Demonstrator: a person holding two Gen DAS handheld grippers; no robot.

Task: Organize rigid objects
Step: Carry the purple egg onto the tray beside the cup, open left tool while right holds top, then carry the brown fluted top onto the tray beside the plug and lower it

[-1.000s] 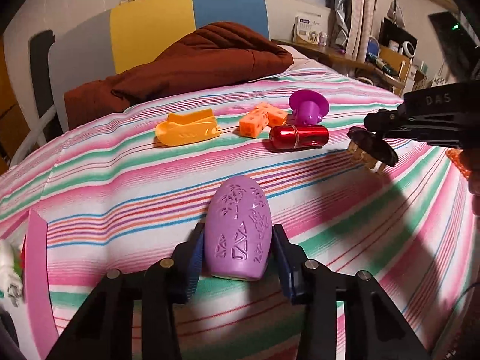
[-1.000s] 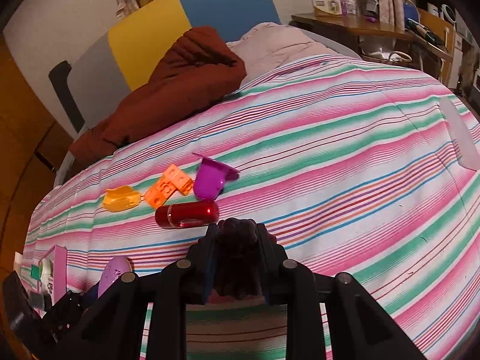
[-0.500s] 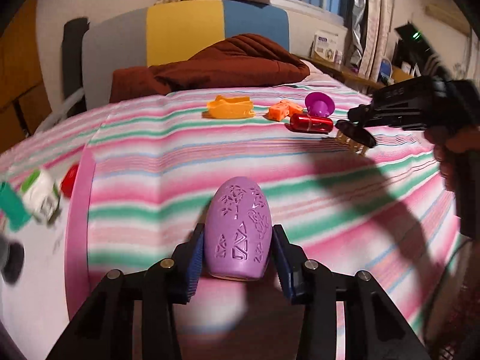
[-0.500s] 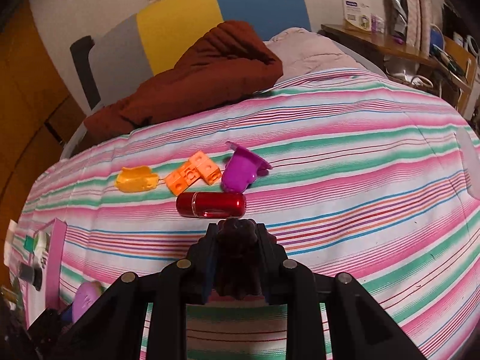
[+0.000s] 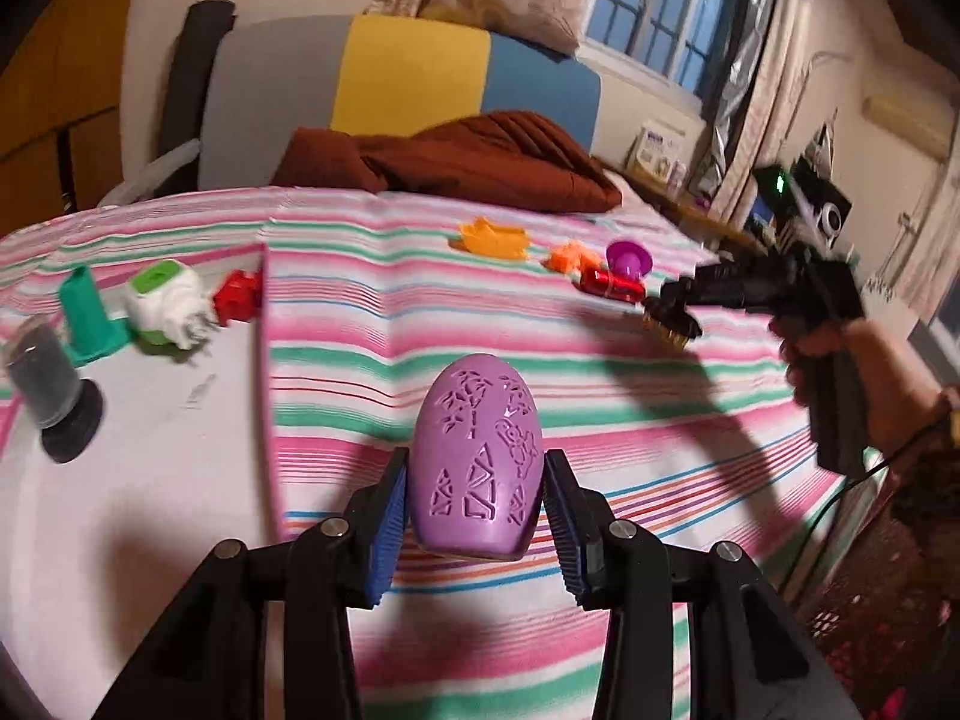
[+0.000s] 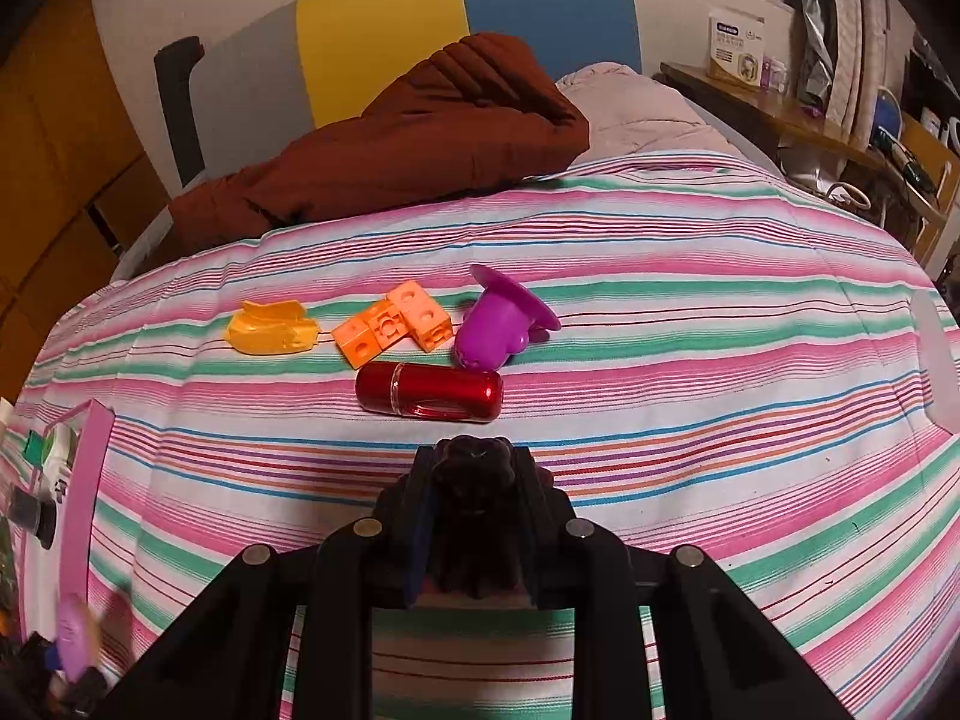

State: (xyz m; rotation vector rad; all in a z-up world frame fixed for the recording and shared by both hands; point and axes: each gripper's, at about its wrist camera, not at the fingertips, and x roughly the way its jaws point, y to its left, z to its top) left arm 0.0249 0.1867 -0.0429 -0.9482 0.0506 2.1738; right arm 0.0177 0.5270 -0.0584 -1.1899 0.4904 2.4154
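As the left gripper point(image 5: 475, 507), clamped on the purple egg-shaped piece point(image 5: 477, 461), has swung toward the white tray point(image 5: 150, 468), drop-off looks next; the right gripper point(image 6: 473, 516) stays shut on a dark brush point(image 6: 474, 510)

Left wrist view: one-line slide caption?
Left gripper holds a purple oval piece above the striped bedspread, beside a pink-edged tray.

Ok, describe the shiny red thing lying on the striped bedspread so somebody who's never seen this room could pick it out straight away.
Start at the brown quilt heaped at the head of the striped bedspread, then come toward the camera to a small cluster of toys. The red tube lies on its side at the near edge of that cluster, in front of the orange blocks and the purple flanged piece. It is the only glossy, metallic, cylindrical one.
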